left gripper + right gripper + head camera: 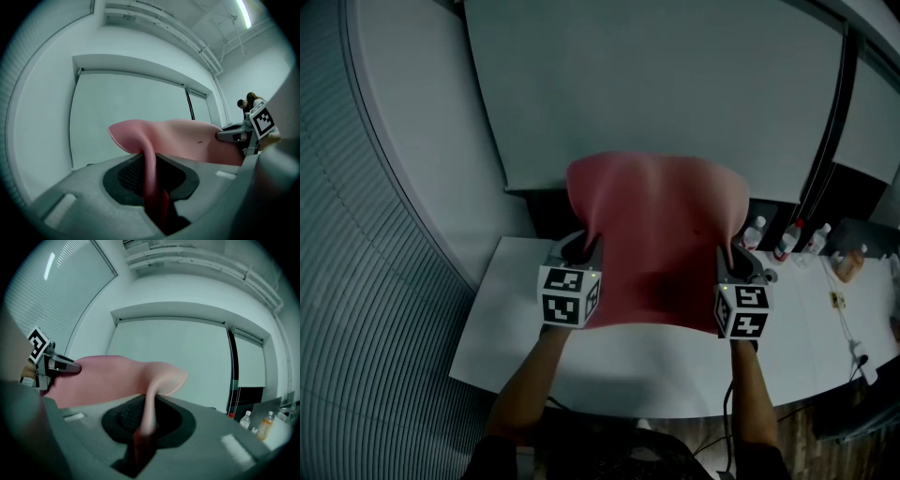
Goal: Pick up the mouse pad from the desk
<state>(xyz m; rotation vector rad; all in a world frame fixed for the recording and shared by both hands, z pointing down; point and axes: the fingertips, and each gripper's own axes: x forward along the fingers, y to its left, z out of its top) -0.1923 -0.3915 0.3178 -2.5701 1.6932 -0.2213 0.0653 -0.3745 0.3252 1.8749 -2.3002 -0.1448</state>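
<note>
Item: mouse pad [656,244], a pink, thin, flexible sheet. It is held in the air between the two grippers, above the desk [502,319] and, as far as the head view shows, clear of it. Left gripper [581,248]: jaws drawn narrow and clamped on the pad's left edge, which runs straight down into the slot between them. Beyond the jaws the sheet rises and curls over. Right gripper [734,261]: same condition, jaws narrow and pinched on the right edge, with the sheet flaring up and away past the tips. Both grippers point level and face the same way, one on each side edge, toward the person's end of the sheet. Reason for hold, judged: a limp sheet taken at one point would fold and hang, while two grips on opposite edges keep it spread flat between the jaws. Marker cubes [570,295]: one at the rear of each gripper, behind the jaws. Bottles [787,239]: standing on the desk, right of the right jaws and beyond them, apart from the pad. Task status, judged: the pad is off the desk and the pick-up is all but done. Risk, judged: the thin edge may slip from either pinch if the grippers pull apart.
</note>
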